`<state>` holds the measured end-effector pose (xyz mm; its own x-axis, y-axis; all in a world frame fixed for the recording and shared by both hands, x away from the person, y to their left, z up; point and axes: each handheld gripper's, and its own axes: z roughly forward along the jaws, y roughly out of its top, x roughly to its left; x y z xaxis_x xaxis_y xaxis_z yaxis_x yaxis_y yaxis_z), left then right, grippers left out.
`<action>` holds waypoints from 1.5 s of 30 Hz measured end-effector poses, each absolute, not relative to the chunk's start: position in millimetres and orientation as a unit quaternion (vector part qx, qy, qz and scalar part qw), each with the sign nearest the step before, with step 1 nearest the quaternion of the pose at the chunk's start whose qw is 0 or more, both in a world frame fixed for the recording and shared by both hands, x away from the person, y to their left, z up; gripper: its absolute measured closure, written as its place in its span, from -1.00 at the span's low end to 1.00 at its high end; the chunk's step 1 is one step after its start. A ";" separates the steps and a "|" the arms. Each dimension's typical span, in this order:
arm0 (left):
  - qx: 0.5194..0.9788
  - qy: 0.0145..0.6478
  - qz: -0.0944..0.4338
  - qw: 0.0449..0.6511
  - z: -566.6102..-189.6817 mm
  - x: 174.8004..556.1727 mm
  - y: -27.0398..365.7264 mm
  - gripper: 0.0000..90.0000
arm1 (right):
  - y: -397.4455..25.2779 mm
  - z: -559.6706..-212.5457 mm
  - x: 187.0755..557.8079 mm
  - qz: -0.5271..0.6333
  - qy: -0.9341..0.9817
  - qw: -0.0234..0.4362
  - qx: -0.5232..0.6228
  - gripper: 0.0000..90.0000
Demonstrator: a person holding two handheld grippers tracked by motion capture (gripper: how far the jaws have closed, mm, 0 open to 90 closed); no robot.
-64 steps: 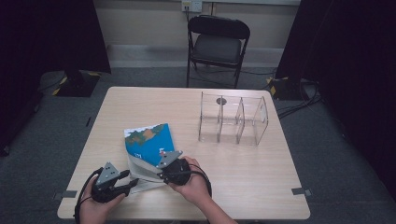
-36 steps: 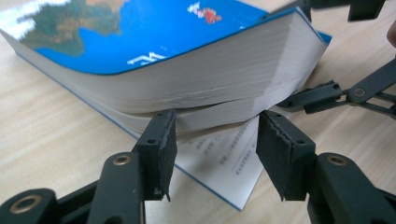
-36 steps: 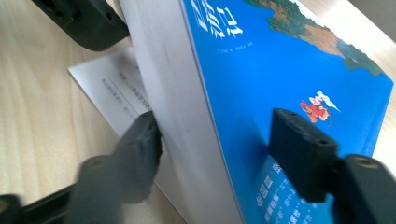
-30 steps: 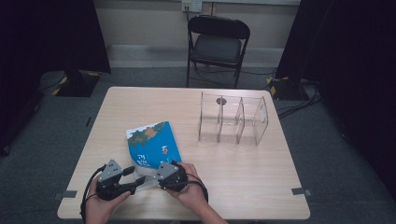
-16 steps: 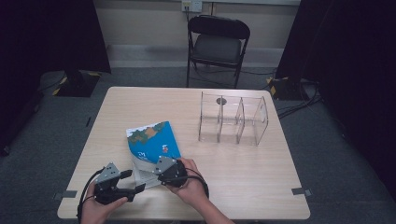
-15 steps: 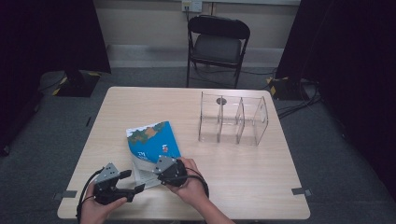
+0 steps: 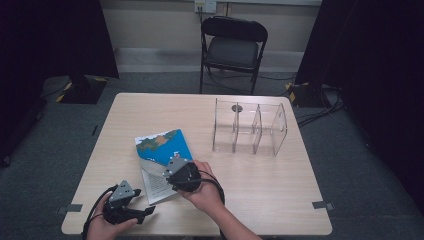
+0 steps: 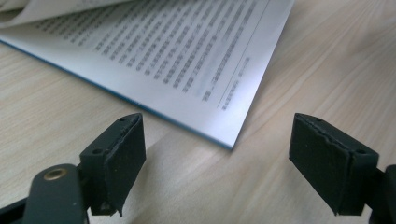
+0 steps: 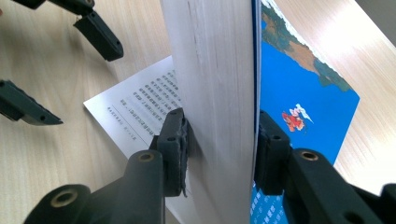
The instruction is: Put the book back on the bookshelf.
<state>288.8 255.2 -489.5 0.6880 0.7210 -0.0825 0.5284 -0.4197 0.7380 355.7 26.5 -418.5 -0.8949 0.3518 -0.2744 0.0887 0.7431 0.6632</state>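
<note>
The paperback book (image 7: 162,160), lying lower left of centre on the tabletop (image 7: 260,180), is judged light and floppy — its page block is clamped by the right gripper (image 9: 219,140), best taken near the spine — while the left gripper (image 8: 233,154) stands wide open, empty, beside the loose page corner.

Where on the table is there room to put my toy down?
The table is bare along the far edge, behind the book and the clear rack. The near right corner, right of the hand with the right tool, is bare too. The near left is crowded: the book, that tool shut on its pages, and the open left tool.
</note>
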 end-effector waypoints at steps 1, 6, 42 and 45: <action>0.832 0.378 0.120 0.388 -490.2 288.5 255.3 -0.58 | 26.8 -417.6 355.7 0.336 0.914 0.194 0.122 0.38; 0.844 0.371 0.117 0.369 -494.3 288.3 254.3 -0.56 | 27.5 -412.0 356.8 0.334 0.915 0.188 0.127 0.38; 0.789 0.436 0.199 0.384 -492.2 297.6 238.5 -0.11 | 31.3 -421.2 351.7 0.328 0.918 0.180 0.132 0.37; 0.787 0.437 0.202 0.385 -493.8 298.8 240.0 -0.10 | 31.3 -429.9 348.4 0.322 0.920 0.182 0.129 0.36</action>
